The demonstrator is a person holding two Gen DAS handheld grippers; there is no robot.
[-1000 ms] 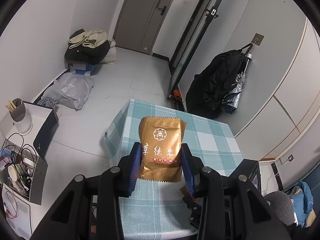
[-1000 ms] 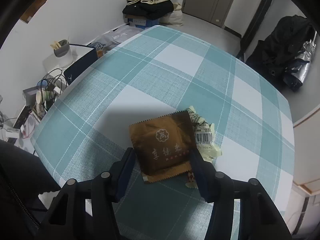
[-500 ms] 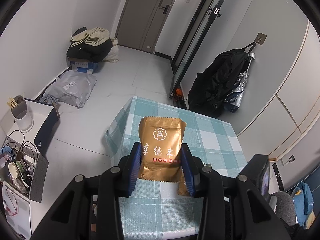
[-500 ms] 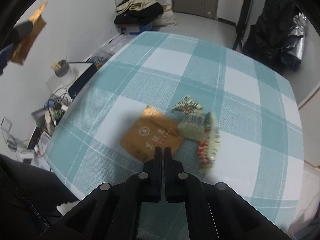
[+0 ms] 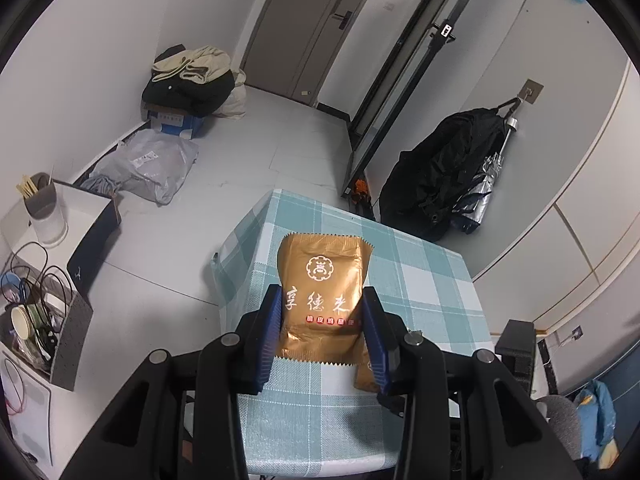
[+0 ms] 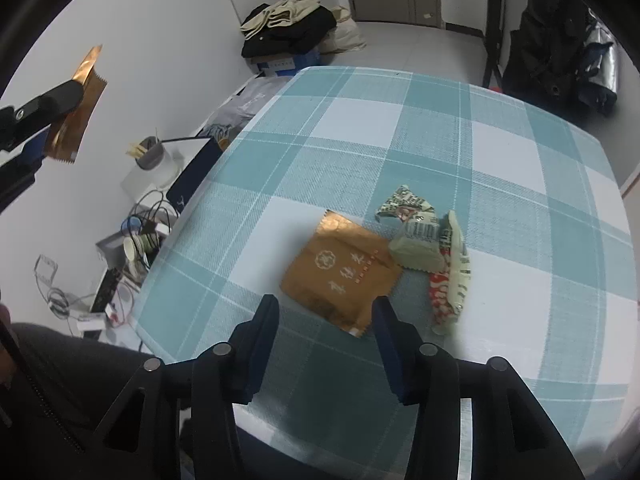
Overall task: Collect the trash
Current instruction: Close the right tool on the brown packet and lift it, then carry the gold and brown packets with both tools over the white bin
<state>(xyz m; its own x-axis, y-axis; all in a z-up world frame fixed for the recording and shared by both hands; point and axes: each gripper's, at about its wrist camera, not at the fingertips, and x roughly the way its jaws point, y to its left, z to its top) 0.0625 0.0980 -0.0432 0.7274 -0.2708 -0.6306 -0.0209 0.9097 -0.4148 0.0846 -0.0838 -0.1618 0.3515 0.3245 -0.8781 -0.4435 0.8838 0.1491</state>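
Left gripper (image 5: 322,320) is clamped on a gold wrapper (image 5: 322,280), holding it up off the table (image 5: 424,280), blue pads pressed to both edges. Good, firm hold there.

Over on the right, the right gripper (image 6: 325,312) hangs above a second gold wrapper (image 6: 340,272) lying flat on the checked cloth, and its jaws are opening, with nothing between the pads yet. Just beside that wrapper, touching its right edge, sits a small heap: a pale green packet (image 6: 416,248), a red-and-white wrapper (image 6: 450,280) and a crumpled scrap (image 6: 402,206).

Here is the trick, I reckon: a flat foil pack gives the fingers little to bite. Come down steeply with the near corner of the gold pack between the pads, one finger sliding under the raised edge, then close. Keep the right-hand finger clear of the green packet, or the heap scatters. No bin is visible in either view.
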